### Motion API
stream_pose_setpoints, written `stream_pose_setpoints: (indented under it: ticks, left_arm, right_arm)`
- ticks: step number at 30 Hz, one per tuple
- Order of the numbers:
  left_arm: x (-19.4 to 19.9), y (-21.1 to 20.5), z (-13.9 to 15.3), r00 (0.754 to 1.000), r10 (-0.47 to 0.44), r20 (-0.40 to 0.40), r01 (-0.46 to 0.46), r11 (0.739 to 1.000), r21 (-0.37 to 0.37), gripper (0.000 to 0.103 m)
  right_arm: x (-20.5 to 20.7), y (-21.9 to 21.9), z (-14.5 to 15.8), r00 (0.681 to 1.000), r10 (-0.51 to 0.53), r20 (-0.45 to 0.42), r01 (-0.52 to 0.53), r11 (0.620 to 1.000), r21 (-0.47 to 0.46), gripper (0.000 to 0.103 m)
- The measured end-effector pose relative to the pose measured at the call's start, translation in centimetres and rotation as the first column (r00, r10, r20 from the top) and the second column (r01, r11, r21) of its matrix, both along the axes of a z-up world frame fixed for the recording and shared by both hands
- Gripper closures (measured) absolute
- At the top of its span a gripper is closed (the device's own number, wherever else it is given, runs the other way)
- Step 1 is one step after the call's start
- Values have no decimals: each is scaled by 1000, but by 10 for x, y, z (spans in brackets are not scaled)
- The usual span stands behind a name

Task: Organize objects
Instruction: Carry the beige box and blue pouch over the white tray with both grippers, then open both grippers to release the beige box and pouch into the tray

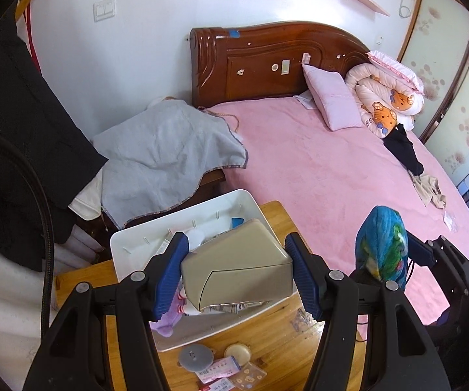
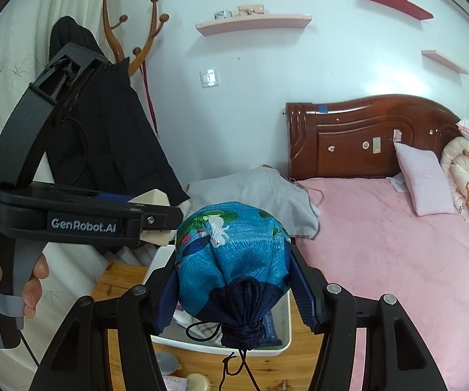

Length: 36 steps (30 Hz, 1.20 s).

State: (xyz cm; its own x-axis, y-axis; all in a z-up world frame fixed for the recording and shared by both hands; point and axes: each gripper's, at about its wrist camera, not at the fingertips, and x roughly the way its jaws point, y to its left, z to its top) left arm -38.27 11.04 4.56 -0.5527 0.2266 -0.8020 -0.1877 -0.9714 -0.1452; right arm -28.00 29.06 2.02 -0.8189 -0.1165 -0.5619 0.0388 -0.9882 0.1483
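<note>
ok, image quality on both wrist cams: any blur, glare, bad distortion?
Left wrist view: sharp, even daylight, heavy fisheye bending of the headboard, dark vignette at the corners, mild sheen on the beige box in the left gripper. Right wrist view: same curvature, no motion blur, the blue drawstring pouch in the right gripper blocks most of the white bin.

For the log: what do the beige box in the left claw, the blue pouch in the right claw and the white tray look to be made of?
Beige box: likely hard plastic, satin finish; crisp edges, soft sheen.
Blue pouch: woven fabric, printed with a green and white pattern; visible weave, gathered neck tied with dark cord.
White tray: probably plastic, smooth and glossy; thin moulded rim with rounded corners.
</note>
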Motion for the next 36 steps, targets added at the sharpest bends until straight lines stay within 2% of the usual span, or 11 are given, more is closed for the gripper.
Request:
stream_pose_setpoints:
  ticks: [3, 9, 18, 23, 32, 34, 36]
  left_arm:
    - [-17, -6, -18, 999, 19, 39, -19, 1000, 8, 38]
    - [-44, -18, -58, 992, 54, 115, -52, 998, -22, 38]
    - [-61, -26, -108, 983, 81, 163, -59, 989, -137, 38]
    - [-68, -30, -123, 980, 86, 179, -56, 984, -167, 38]
    - [-76, -38, -139, 974, 114, 196, -69, 972, -223, 37]
    - [-77, -41, -141, 971, 126, 202, -81, 972, -220, 37]
    - [-78, -44, -141, 968, 129, 215, -86, 976, -200, 25]
  right_arm:
    - [-18, 5, -7, 999, -5, 41, 6, 1000, -15, 42]
    - [-52, 5, -33, 991, -13, 131, 18, 999, -33, 42]
    - [-85, -12, -92, 964, -33, 264, 33, 999, 5, 42]
    - [-93, -16, -114, 950, -39, 311, 37, 999, 12, 42]
    - [-104, -23, -133, 934, -37, 356, 29, 999, 29, 41]
    - [-107, -23, -136, 929, -29, 369, 25, 1000, 16, 37]
    - [-109, -25, -138, 924, -19, 381, 19, 1000, 4, 36]
